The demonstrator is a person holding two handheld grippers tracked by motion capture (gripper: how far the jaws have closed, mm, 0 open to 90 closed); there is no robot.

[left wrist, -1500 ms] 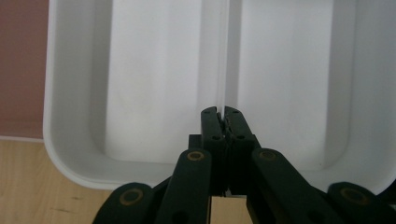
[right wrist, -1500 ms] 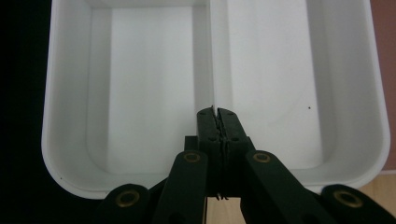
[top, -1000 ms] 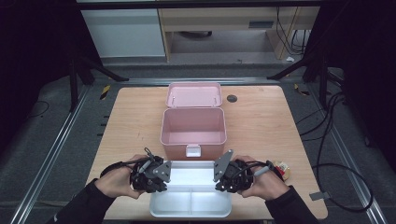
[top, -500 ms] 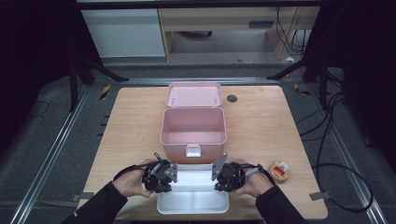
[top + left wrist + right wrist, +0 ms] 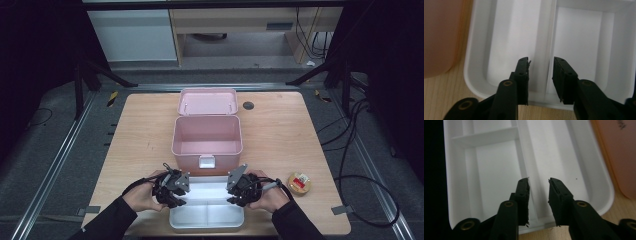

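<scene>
A white divided tray (image 5: 206,226) lies on the wooden table just in front of an open pink box (image 5: 207,140). My left gripper (image 5: 179,192) is at the tray's left end and my right gripper (image 5: 234,190) at its right end. In the left gripper view the jaws of the left gripper (image 5: 541,59) stand apart on either side of the tray's (image 5: 477,75) middle divider, with gaps showing. In the right gripper view the right gripper (image 5: 539,180) straddles the same divider of the tray (image 5: 596,195). Both pairs of jaws have just been opening, and the pads press on nothing.
The pink box's lid (image 5: 208,102) lies flat behind the box. A small round tin (image 5: 299,183) sits at the right, near the person's right hand. A black disc (image 5: 248,105) is set in the table (image 5: 140,130) at the far right of the lid.
Both hands came down with the tray and drew closer to each other. The jaws, shut on the tray before, now stand apart with the tray resting on the table.
</scene>
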